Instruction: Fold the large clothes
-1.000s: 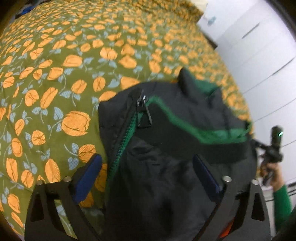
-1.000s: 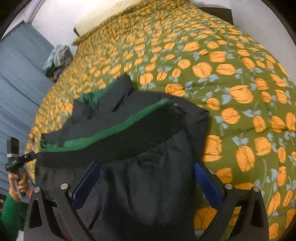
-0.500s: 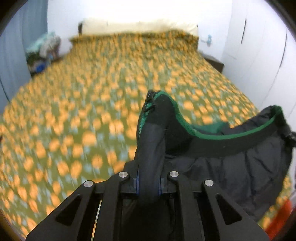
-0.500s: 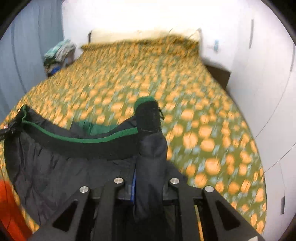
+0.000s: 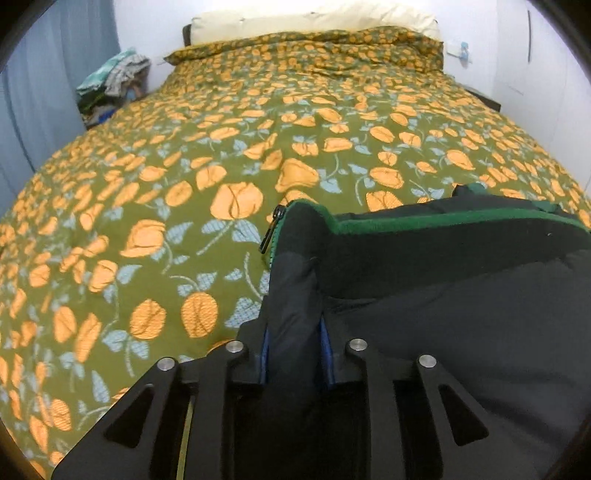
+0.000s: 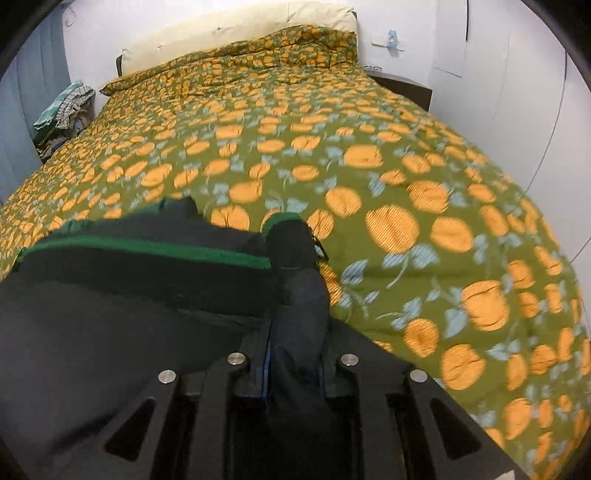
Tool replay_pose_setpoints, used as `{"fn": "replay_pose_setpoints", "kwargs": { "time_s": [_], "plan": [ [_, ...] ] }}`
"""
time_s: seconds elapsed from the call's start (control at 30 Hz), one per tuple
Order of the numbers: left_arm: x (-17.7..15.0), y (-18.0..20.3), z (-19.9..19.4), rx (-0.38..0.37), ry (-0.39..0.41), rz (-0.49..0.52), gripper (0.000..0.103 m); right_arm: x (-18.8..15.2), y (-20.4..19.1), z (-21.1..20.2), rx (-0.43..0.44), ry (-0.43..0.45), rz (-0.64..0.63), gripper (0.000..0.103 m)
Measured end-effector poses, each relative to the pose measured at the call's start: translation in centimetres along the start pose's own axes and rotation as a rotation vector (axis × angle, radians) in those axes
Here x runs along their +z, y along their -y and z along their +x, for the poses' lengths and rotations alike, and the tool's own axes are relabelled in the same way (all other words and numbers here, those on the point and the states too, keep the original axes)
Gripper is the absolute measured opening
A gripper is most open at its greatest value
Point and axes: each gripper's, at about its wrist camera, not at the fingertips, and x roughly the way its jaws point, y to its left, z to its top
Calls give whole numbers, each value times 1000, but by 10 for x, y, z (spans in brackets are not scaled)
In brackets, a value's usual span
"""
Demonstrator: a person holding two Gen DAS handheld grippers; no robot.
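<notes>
A black jacket with a green trim and a green zipper hangs stretched between my two grippers, just above the flowered bedspread. My left gripper pinches the jacket's left corner by the zipper. Its jaws are opening slightly, and the bunched cloth still fills the gap between the blue pads. In the right wrist view the jacket runs off to the left. There my right gripper is shut on the other corner of the hem.
The bedspread covers the whole bed, with a cream pillow at its head. A pile of clothes sits beside the bed at far left. A dark nightstand and white wardrobe doors stand on the right.
Both grippers stood open over the jacket lying on the bed, then shut on its two corners and lifted it. Since then they have tipped downward, bringing the jacket lower over the bedspread.
</notes>
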Motion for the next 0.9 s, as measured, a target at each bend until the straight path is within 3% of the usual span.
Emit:
{"fn": "replay_pose_setpoints", "kwargs": {
  "time_s": [0.17, 0.9],
  "plan": [
    [-1, -11, 13, -68, -16, -70, 30, -6, 1, 11, 12, 13, 21, 18],
    [-8, -19, 24, -131, 0, -139, 37, -14, 6, 26, 36, 65, 61, 20]
  ]
}}
